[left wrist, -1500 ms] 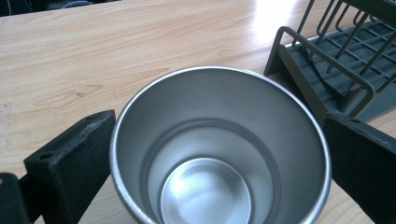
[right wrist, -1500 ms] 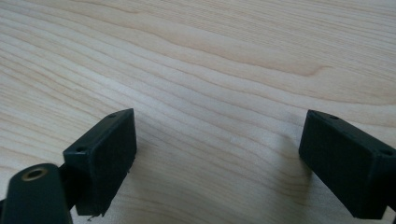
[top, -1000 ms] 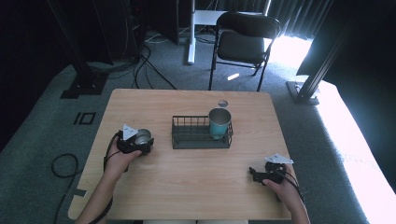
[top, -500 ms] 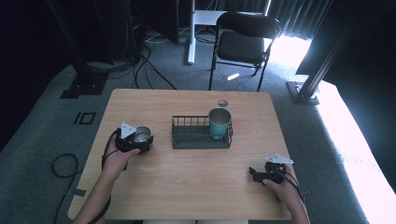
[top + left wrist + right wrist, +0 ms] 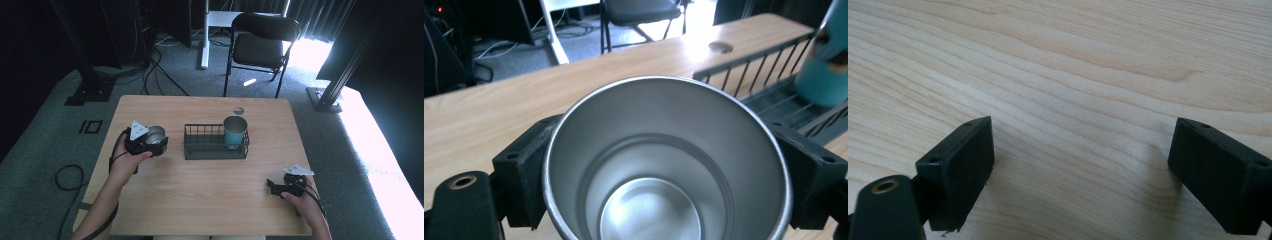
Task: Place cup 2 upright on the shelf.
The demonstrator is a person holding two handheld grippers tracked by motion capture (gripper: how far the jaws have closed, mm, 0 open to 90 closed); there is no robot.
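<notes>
My read: half done. Teal cup point(image 5: 235, 131) already stands upright in the right end of the rack point(image 5: 200, 149), centre of the high view. Steel cup point(image 5: 155, 135) is not in yet; left half of the rack is free. My left gripper point(image 5: 152, 142) is clamped on the steel cup, jaws on either side of its wall, mouth facing the camera. It sits just left of the rack, apart from it. Right gripper point(image 5: 273, 187) rests lower right on the table point(image 5: 210, 200), jaws spread, holding nothing. Left to do: carry the cup right, into the rack.
</notes>
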